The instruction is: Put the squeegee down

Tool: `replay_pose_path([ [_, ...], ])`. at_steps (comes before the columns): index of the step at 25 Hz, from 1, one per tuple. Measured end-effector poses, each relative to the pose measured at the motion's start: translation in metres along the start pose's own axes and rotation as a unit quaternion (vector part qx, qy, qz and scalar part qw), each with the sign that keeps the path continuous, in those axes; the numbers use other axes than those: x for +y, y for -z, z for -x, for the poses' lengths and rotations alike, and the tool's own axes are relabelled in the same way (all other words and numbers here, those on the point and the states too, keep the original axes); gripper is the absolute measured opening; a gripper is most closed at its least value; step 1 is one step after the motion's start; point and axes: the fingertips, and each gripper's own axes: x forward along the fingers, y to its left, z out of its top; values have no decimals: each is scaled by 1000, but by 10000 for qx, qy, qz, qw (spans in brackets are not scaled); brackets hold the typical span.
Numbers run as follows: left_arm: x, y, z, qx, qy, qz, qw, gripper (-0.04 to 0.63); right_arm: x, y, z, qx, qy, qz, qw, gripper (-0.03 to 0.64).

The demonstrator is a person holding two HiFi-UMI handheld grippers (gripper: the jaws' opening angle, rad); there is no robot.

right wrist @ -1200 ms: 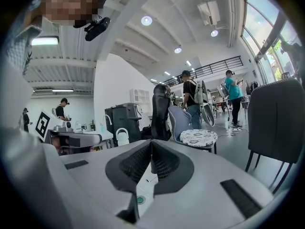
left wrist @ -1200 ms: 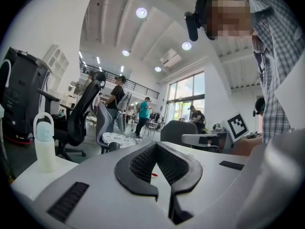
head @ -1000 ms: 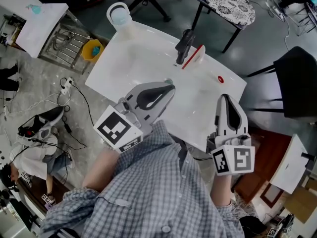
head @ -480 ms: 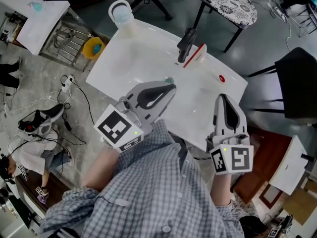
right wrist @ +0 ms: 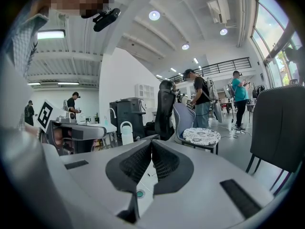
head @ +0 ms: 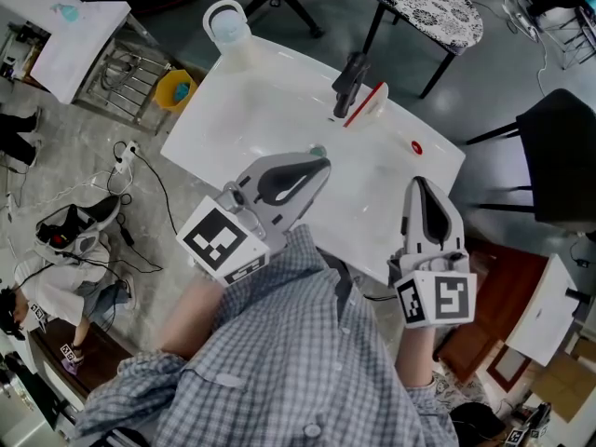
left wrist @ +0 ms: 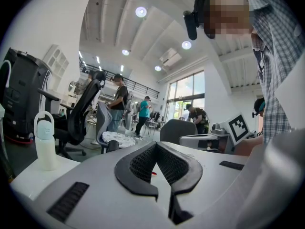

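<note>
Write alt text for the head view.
A squeegee with a red blade rests near the far edge of a white table, untouched. Nearer the person, the left tongs and right tongs are shut and empty; a white bottle stands at a far corner.

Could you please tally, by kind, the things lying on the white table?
White handled jug with pale blue cap: 1
Black-handled squeegee with red blade: 1
Small red round disc: 1
Small teal round piece: 1
Total: 4
</note>
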Motion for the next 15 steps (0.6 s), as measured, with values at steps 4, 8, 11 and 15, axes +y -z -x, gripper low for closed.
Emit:
replay_pose_path([
  [4, -1, 0, 0, 10, 17, 6, 10000, 6, 1, 1, 0, 31, -10, -2, 10000, 11],
  [8, -1, 0, -2, 22, 44, 14, 10000, 6, 1, 1, 0, 49, -6, 4, 10000, 11],
  [11, -1, 1, -3, 23, 59, 18, 10000, 6, 0, 2, 0, 65, 5, 4, 10000, 10],
  [15, -2, 1, -4, 36, 84, 24, 10000, 6, -2, 3, 0, 88, 22, -8, 10000, 10],
])
